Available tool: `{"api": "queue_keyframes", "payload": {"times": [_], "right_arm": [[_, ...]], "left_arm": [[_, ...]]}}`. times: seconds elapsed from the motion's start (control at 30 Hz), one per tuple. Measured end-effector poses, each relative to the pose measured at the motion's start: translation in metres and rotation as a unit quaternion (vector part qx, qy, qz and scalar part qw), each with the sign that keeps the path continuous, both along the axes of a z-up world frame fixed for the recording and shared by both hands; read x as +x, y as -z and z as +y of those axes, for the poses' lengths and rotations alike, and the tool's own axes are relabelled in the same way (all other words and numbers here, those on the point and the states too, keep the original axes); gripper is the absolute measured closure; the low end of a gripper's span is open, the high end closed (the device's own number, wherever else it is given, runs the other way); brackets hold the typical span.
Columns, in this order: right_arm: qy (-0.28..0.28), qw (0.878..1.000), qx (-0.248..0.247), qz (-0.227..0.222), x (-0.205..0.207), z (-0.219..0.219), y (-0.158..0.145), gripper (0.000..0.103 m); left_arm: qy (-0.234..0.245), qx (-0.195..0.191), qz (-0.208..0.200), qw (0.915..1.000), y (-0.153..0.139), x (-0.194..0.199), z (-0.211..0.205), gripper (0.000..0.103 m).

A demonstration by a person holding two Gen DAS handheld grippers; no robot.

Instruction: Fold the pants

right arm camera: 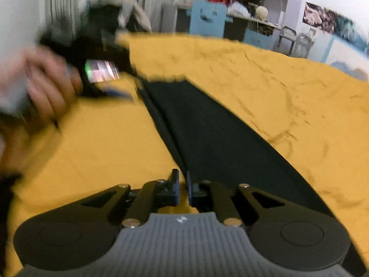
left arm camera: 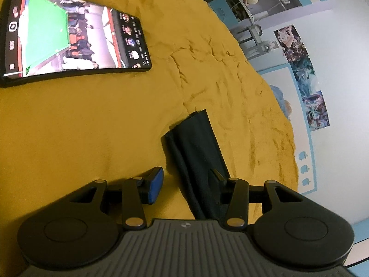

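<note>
Dark pants (right arm camera: 207, 133) lie stretched out in a long strip on the yellow bed sheet (right arm camera: 103, 152). In the right wrist view my right gripper (right arm camera: 182, 188) sits at the near end of the strip, jaws almost closed with a thin gap; the pants' left edge runs into that gap. In the left wrist view my left gripper (left arm camera: 186, 182) is open, its blue-padded left finger (left arm camera: 155, 184) on the sheet, its right finger over the pants' leg end (left arm camera: 196, 143), which lies between the jaws. The left gripper, blurred, and the hand on it (right arm camera: 41, 85) show at the strip's far end.
A phone (left arm camera: 69, 37) playing a snooker video lies on the sheet (left arm camera: 92, 120) left of the left gripper. Beyond the bed are blue-and-white furniture (right arm camera: 207, 16), shelves and a wall with posters (left arm camera: 299, 73). The sheet is wrinkled to the right of the pants.
</note>
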State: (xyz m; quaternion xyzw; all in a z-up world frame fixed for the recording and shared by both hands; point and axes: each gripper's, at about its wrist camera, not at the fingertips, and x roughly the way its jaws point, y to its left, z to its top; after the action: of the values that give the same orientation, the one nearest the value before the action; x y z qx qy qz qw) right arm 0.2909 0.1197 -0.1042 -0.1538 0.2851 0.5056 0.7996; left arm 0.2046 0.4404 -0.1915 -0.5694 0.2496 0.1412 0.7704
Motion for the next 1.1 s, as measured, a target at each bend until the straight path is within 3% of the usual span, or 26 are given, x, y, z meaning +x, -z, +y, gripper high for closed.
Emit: {"api": "queue_keyframes", "payload": {"times": [0.13,0.2,0.27,0.37,0.5,0.73,0.83,0.9,1.0,1.1], "right_arm": [[0.075,0.996,0.040,0.012,0.021,0.000,-0.001,0.100],[0.113,0.993,0.019,0.020,0.028,0.006,0.014,0.097],[0.094,0.994,-0.022,0.057,0.028,0.015,0.036,0.097],[0.077,0.996,-0.039,0.007,0.007,0.018,0.041,0.099],[0.127,0.992,0.020,0.010,0.012,-0.006,0.021,0.098],[0.220,0.975,0.008,0.017,0.021,-0.047,0.024,0.096],[0.222,0.974,0.003,0.046,0.019,-0.054,0.044,0.094],[0.218,0.975,-0.018,0.036,0.011,-0.048,0.063,0.093],[0.221,0.975,-0.008,0.030,0.008,-0.044,0.067,0.093],[0.226,0.972,0.032,0.053,0.012,-0.057,0.060,0.085]], "left_arm": [[-0.004,-0.005,0.001,1.0000,0.002,0.000,0.000,0.050],[-0.007,-0.004,0.004,1.0000,0.002,0.003,0.000,0.046],[-0.015,-0.010,0.001,0.9998,0.003,0.008,0.000,0.042],[-0.023,-0.017,0.001,0.9996,0.005,0.015,0.000,0.037],[-0.038,-0.012,-0.009,0.9992,0.007,0.023,-0.002,0.037],[-0.067,-0.009,-0.014,0.9976,0.012,0.035,-0.006,0.054],[-0.070,-0.004,-0.012,0.9974,0.016,0.039,-0.009,0.070],[-0.071,-0.001,-0.005,0.9974,0.017,0.041,-0.011,0.093],[-0.068,0.015,-0.015,0.9974,0.010,0.039,-0.015,0.097],[-0.058,0.057,-0.028,0.9963,-0.005,0.039,-0.022,0.097]]}}
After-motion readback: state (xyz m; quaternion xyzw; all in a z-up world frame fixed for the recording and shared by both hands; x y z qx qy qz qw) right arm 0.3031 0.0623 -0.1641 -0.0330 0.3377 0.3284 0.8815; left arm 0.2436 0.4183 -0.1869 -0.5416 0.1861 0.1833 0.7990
